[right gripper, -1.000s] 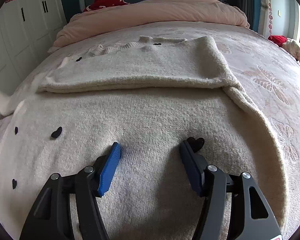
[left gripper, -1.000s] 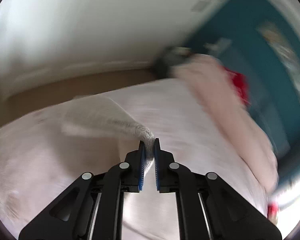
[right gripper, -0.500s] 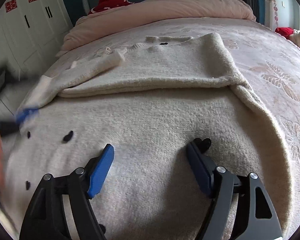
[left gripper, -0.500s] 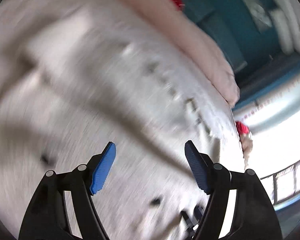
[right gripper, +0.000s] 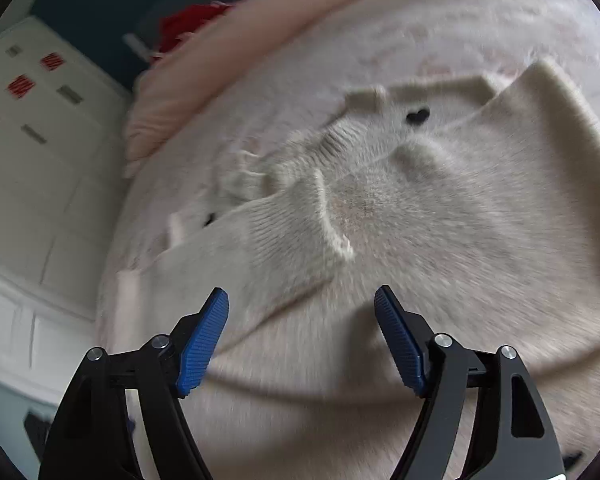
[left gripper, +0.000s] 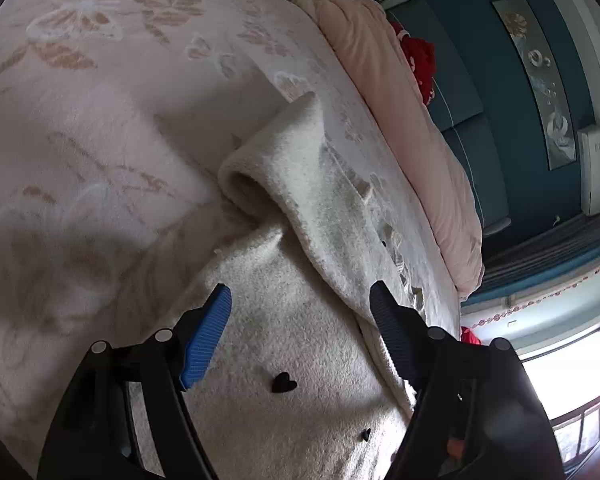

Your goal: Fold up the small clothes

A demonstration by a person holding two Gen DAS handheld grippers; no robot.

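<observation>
Since a second ago the left gripper [left gripper: 300, 312] had let go of the sleeve [left gripper: 284, 172], which lay folded across the cream sweater [right gripper: 440, 240] on the bed [left gripper: 100, 80]. Both tongs, also the right gripper [right gripper: 302, 316], stood apart and empty. Probably the body fold came next.

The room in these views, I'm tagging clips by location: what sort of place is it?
Most likely a home bedroom. A cream sweater lies on a bed with a floral bedspread, a pink duvet is bunched at the far end, and white wardrobe doors stand alongside.
</observation>
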